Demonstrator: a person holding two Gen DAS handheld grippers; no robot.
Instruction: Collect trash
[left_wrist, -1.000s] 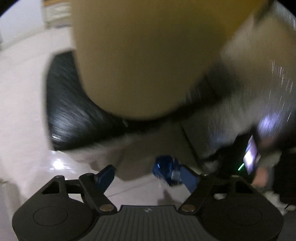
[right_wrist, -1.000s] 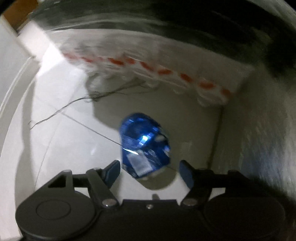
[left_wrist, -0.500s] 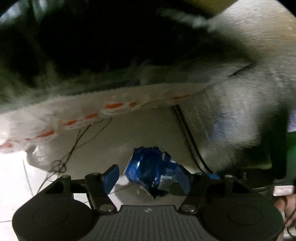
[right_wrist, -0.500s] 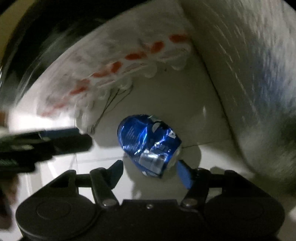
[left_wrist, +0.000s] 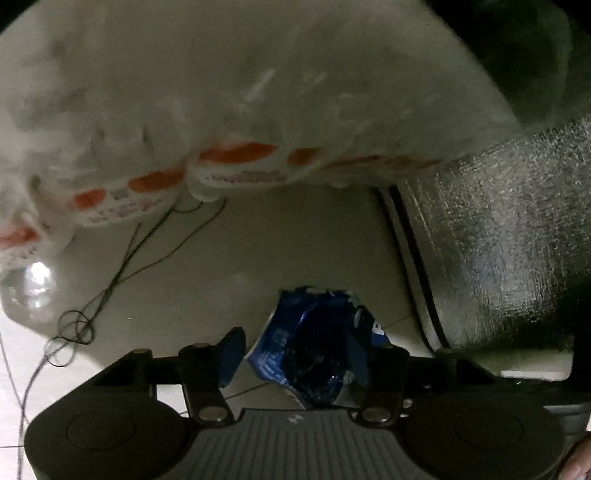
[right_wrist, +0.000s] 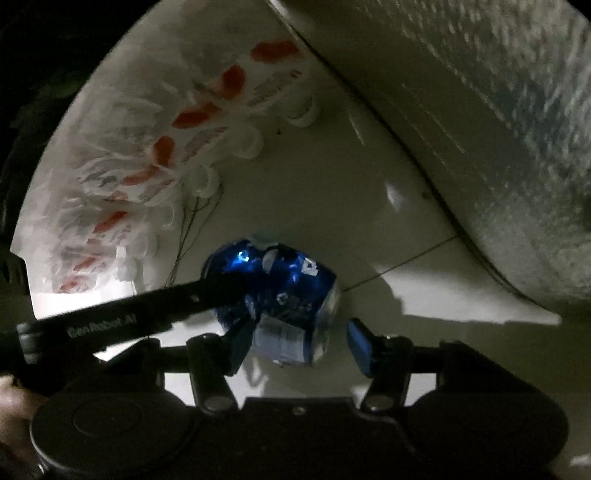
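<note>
Can (left_wrist: 314, 347), crushed and blue, lies on the floor (left_wrist: 280, 243); your left tongs (left_wrist: 299, 350) and right tongs (right_wrist: 299, 336) have been closing around it, though neither seems to pinch yet.

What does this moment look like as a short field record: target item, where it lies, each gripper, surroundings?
target: crushed blue can
place: on the pale tiled floor
left gripper: jaws have just been closing, can between them, one finger against it, gap at the other
right gripper: jaws have just been closing around the same can, a gap showing on one side
nearby: shrink-wrapped pack of red-labelled bottles; loose dark thread
grip: neither clearly clamped
</note>
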